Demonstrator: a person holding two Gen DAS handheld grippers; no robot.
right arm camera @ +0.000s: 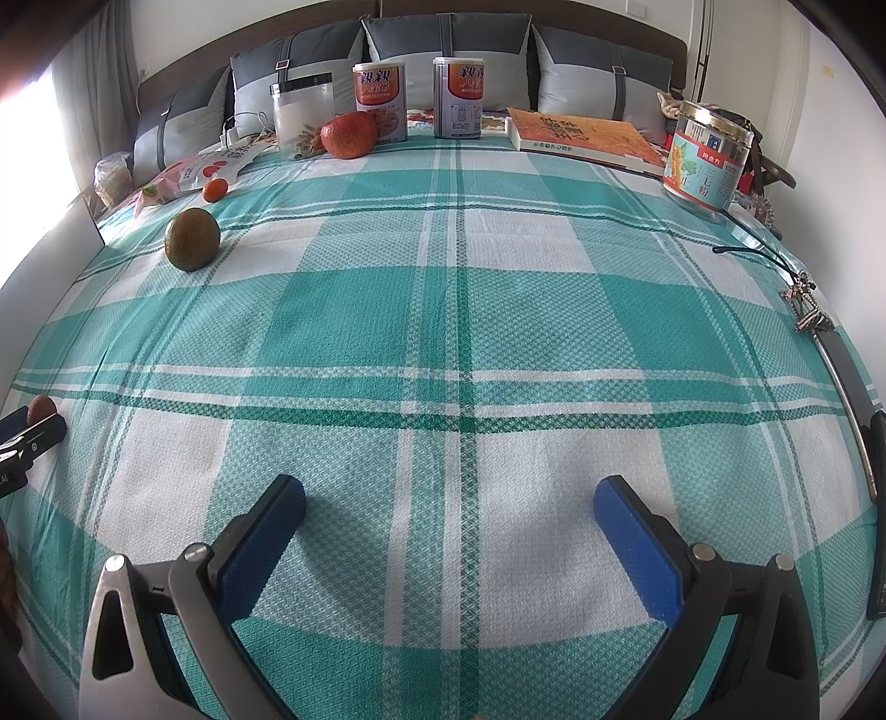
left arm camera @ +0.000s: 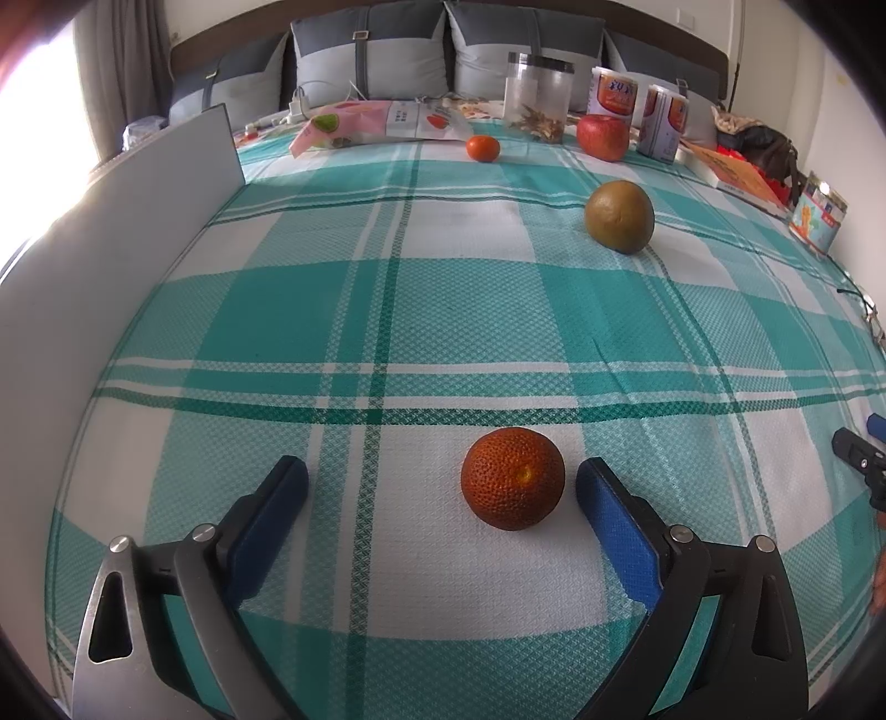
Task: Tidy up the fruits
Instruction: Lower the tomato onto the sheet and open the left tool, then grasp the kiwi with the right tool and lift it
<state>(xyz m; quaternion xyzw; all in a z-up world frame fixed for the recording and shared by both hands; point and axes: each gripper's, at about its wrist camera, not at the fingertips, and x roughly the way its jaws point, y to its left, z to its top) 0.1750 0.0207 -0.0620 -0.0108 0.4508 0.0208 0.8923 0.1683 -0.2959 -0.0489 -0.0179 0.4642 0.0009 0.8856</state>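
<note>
teal plaid bedspread (right arm camera: 459, 310), grey pillows (right arm camera: 443, 50) against headboard, bright window at left

Bed (right arm camera: 459, 332), covered with a teal-and-white plaid sheet. Lying on it: one rough-skinned orange (left arm camera: 513, 478), lower centre of the left view; one greenish-brown round fruit (left arm camera: 619, 216), upper right; one small tangerine (left arm camera: 482, 148) and one red apple (left arm camera: 602, 137), top of frame. Along the far edge by the pillows: clear lidded jar (left arm camera: 537, 97), two printed cans (right arm camera: 380, 99), snack packets (left arm camera: 365, 124). Right view adds an orange book (right arm camera: 581, 135) and a labelled tin (right arm camera: 709, 160), upper right.
</note>
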